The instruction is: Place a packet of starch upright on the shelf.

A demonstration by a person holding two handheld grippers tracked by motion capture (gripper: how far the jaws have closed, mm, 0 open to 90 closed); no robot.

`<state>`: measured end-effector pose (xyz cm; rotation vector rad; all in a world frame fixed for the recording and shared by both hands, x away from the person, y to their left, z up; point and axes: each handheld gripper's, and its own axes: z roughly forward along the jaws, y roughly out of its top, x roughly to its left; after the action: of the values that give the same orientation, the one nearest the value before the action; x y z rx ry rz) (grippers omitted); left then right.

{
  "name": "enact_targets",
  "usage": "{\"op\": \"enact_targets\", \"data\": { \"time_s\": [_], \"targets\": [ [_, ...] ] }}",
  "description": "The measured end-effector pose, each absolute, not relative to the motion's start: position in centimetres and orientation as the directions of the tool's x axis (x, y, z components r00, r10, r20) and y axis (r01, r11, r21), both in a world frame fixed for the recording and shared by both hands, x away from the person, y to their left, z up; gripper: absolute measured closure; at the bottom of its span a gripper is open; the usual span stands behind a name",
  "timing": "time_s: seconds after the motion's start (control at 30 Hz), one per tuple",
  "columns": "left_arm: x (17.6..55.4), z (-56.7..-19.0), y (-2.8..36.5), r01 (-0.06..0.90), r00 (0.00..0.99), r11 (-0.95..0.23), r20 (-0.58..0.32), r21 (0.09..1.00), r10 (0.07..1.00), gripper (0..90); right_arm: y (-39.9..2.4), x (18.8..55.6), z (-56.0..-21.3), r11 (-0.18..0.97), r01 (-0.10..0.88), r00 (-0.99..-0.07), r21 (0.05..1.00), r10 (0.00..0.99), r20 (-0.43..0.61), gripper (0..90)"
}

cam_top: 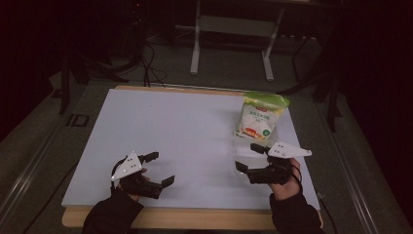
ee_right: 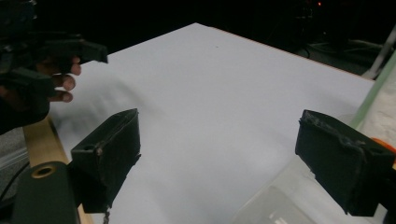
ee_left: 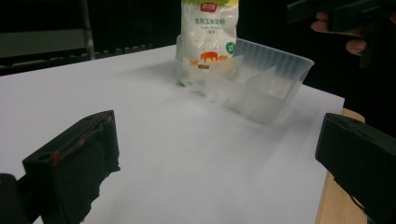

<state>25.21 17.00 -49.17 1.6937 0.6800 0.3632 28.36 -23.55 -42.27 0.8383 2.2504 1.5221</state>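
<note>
a white sheet (cam_top: 185,141) covers the table (cam_top: 165,218), whose wooden edge shows along the near side. at the far right of the sheet a clear plastic tray (cam_top: 253,134) sits with a white and green pouch (cam_top: 262,114) standing upright in its far end; the left gripper view shows the tray (ee_left: 261,88) split by inner walls and the pouch (ee_left: 209,30) leaning against its back wall, printed with a red logo and an orange picture. the left gripper (cam_top: 160,169) rests low at the near left of the sheet, held by the left hand (cam_top: 131,187), its jaws spread wide with bare sheet between them, pointing toward the right. the right gripper (cam_top: 249,157) is held at the near right by the right hand (cam_top: 287,183), just in front of the tray, its jaws also spread wide and nothing between them. in the right gripper view one jaw stands over the tray's near corner (ee_right: 280,196); whether it touches is unclear. the floor (cam_top: 229,68) beyond the table is dim, with a pale metal stand (cam_top: 234,29) and cables (cam_top: 148,63).
</note>
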Motion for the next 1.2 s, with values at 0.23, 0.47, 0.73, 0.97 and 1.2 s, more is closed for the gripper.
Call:
{"op": "enact_targets", "data": {
  "time_s": [0.23, 0.47, 0.73, 0.97, 1.2],
  "targets": [
    [25.1, -49.1, 17.0, 0.238, 0.778, -0.116, -0.118, 0.964, 0.617, 0.0, -23.1, 26.8, -43.2, 0.269, 0.279, -0.808, 0.922, 0.585, 0.074, 13.2],
    [25.1, -49.2, 17.0, 0.237, 0.778, -0.120, -0.114, 0.964, 0.618, 0.1, -22.9, 25.5, -43.9, 0.290, 0.244, -0.826, 0.925, 0.563, 0.042, 12.7],
    [25.1, -49.3, 17.0, 0.239, 0.781, -0.128, -0.112, 0.963, 0.615, 0.1, -22.7, 24.4, -44.9, 0.309, 0.246, -0.826, 0.919, 0.563, 0.032, 12.4],
    [25.1, -49.5, 17.0, 0.243, 0.781, -0.130, -0.114, 0.961, 0.614, 0.1, -22.8, 23.8, -45.8, 0.328, 0.247, -0.834, 0.912, 0.551, 0.027, 12.4],
    [25.0, -49.6, 17.2, 0.237, 0.778, -0.140, -0.101, 0.961, 0.620, 0.0, -23.0, 23.4, -46.4, 0.322, 0.218, -0.832, 0.921, 0.556, 0.003, 13.1]
  ]
}}
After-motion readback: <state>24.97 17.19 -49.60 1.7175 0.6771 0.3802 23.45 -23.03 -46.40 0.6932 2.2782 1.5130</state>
